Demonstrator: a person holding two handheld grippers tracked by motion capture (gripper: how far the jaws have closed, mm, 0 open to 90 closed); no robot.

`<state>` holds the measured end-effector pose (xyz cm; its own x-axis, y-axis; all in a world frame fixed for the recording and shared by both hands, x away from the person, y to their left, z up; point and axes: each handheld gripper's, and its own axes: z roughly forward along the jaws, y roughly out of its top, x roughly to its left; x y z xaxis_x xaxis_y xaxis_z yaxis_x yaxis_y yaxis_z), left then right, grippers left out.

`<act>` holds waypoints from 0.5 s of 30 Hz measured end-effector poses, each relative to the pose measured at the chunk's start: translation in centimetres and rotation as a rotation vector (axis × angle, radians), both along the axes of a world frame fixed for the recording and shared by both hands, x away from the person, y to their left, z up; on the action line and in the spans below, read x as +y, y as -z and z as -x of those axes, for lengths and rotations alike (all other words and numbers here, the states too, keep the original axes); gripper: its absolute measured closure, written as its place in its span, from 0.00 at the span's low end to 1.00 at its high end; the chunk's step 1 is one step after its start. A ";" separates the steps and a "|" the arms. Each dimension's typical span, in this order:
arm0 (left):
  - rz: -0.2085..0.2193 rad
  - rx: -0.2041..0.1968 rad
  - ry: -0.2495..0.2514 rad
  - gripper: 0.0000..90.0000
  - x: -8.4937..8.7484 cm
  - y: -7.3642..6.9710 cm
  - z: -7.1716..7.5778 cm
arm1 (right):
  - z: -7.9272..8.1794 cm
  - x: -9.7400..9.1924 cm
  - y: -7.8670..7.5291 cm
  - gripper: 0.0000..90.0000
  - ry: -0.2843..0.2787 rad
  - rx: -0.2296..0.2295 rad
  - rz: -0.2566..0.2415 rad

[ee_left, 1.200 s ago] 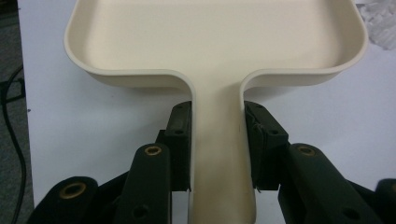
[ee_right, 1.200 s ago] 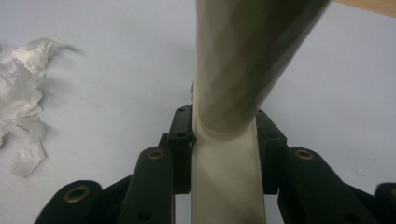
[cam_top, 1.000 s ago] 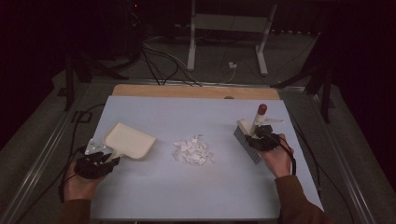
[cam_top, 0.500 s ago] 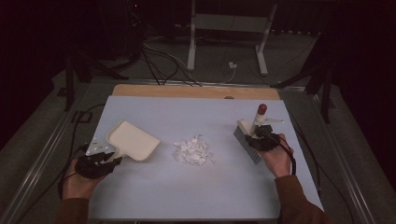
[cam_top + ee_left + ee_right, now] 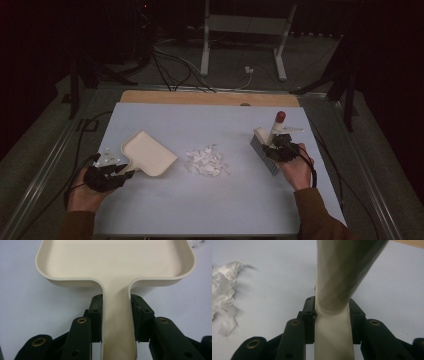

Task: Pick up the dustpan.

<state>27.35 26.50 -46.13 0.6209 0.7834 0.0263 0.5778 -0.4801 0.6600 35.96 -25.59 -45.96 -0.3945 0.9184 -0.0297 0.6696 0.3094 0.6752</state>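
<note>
On the surface (image 5: 150,210): left gripper (image 5: 116,172) fingers clamped on cream dustpan (image 5: 147,154) handle; right gripper (image 5: 278,146) fingers clamped on brush (image 5: 265,150) handle; paper scraps (image 5: 206,161) between them. No legible markings.

Overhead forward-down; two close claw-mounted views

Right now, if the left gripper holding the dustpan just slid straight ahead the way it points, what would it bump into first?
Probably the pile of white paper scraps. The left gripper points the dustpan toward it across bare table, though the exact line is hard to judge.
</note>
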 end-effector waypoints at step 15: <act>-0.008 0.013 0.056 0.74 -0.2 -0.1 -0.3 | 0.0 0.0 0.0 0.74 -0.001 0.000 0.000</act>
<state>27.65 26.30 -46.03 0.6644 0.7470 0.0240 0.5580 -0.5172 0.6490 35.97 -25.62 -45.96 -0.3956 0.9179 -0.0296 0.6691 0.3102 0.6753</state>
